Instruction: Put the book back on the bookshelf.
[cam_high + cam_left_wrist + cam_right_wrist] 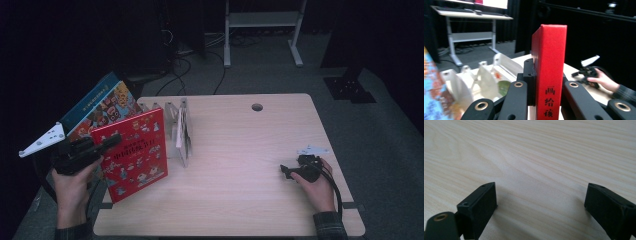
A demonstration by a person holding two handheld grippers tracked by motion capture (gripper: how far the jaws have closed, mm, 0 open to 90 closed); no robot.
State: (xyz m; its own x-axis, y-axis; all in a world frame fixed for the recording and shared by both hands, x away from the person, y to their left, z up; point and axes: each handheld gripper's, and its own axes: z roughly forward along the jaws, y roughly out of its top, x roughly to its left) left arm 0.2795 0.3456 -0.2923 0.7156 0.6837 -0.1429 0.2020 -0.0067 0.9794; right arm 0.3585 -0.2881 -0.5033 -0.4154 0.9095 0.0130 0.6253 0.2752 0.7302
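Red book (131, 152): your left gripper (102, 144) clamps its spine upright, left of rack (181, 131), for slotting; your right gripper (289, 171) rests wide open, empty.

Two books, one red (134, 153) and one blue (98, 107); one rack (179, 131); two grippers, left (111, 141) and right (286, 171).

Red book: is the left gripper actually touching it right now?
Touching. In the left gripper view, the left gripper has its jaws pressed against both covers of the red book, spine toward the camera, no gap on either side.
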